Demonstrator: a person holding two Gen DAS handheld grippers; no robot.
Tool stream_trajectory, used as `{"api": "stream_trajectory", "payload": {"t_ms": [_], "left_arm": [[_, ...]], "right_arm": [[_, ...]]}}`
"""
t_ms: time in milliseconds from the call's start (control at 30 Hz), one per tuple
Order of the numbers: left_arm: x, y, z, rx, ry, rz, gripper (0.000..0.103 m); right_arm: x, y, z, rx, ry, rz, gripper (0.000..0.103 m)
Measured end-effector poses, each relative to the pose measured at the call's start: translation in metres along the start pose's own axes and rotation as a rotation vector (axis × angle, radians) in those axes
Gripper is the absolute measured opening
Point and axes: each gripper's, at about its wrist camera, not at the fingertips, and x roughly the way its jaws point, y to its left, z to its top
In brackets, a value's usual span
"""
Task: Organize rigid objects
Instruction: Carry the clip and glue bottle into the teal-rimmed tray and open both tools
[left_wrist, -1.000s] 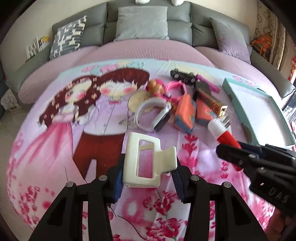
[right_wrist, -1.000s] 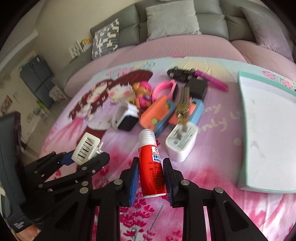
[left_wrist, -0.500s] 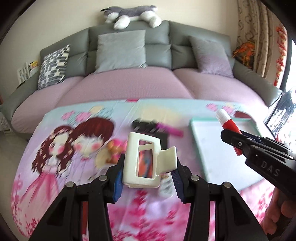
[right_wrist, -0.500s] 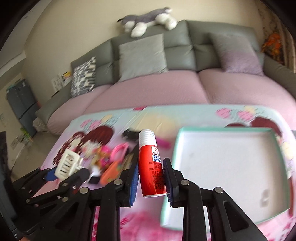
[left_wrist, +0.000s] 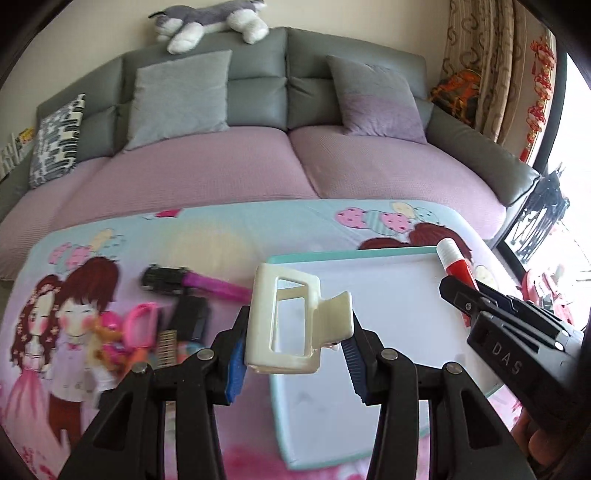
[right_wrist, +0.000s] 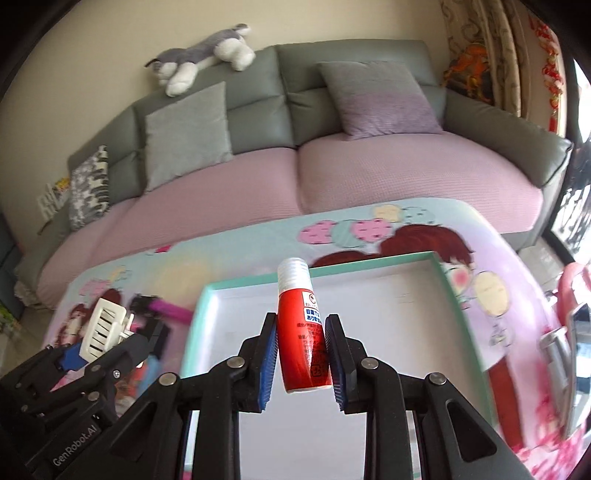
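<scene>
My left gripper (left_wrist: 293, 354) is shut on a cream hair claw clip (left_wrist: 288, 325), held in the air over the near left edge of a white tray with a teal rim (left_wrist: 406, 253). My right gripper (right_wrist: 301, 354) is shut on a small red bottle with a white cap (right_wrist: 301, 332), raised above the same tray (right_wrist: 448, 291). In the left wrist view the right gripper (left_wrist: 465, 291) and its bottle (left_wrist: 456, 264) reach in from the right. In the right wrist view the left gripper (right_wrist: 94, 349) with the clip (right_wrist: 103, 326) shows at lower left.
A pile of toys lies left of the tray on the cartoon cloth: a black toy car with a magenta stick (left_wrist: 192, 282), pink pieces (left_wrist: 136, 325), a black block (left_wrist: 190, 317). A grey sofa with cushions (left_wrist: 177, 96) and a plush dog (left_wrist: 210, 22) stands behind.
Both grippers have lifted and swung right from the toy pile to above the tray, each keeping its object. The view has tilted up, showing more of the sofa.
</scene>
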Motion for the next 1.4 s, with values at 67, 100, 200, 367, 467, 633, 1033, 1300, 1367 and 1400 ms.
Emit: {"api": "stream_trajectory", "payload": {"t_ms": [67, 100, 200, 367, 467, 633, 1033, 1300, 1367, 1400], "left_arm": [[0.014, -0.011, 0.002, -0.003, 0.015, -0.015, 0.048], [0.020, -0.016, 0.003, -0.002, 0.024, -0.017, 0.048], [0.041, -0.028, 0.000, 0.012, 0.058, -0.004, 0.048], [0.074, -0.037, -0.007, 0.015, 0.126, 0.012, 0.048], [0.088, -0.042, -0.008, 0.005, 0.157, 0.003, 0.048], [0.105, -0.045, -0.012, -0.007, 0.187, 0.006, 0.048], [0.113, -0.046, -0.020, 0.021, 0.212, 0.014, 0.048], [0.113, -0.050, -0.021, 0.034, 0.240, 0.011, 0.060], [0.112, -0.052, -0.021, 0.040, 0.241, 0.007, 0.060], [0.111, -0.052, -0.021, 0.042, 0.242, 0.008, 0.060]], "right_arm": [[0.005, -0.014, -0.003, 0.013, 0.014, -0.017, 0.028], [0.010, -0.020, -0.003, 0.021, 0.025, -0.016, 0.028], [0.029, -0.034, -0.005, 0.039, 0.069, -0.034, 0.028], [0.052, -0.048, -0.014, 0.061, 0.123, -0.065, 0.028], [0.061, -0.049, -0.018, 0.066, 0.151, -0.060, 0.028], [0.071, -0.049, -0.022, 0.061, 0.180, -0.068, 0.028], [0.079, -0.048, -0.024, 0.047, 0.208, -0.101, 0.028], [0.077, -0.048, -0.023, 0.032, 0.220, -0.132, 0.028], [0.075, -0.049, -0.022, 0.032, 0.217, -0.141, 0.030], [0.073, -0.049, -0.022, 0.028, 0.214, -0.146, 0.030]]}}
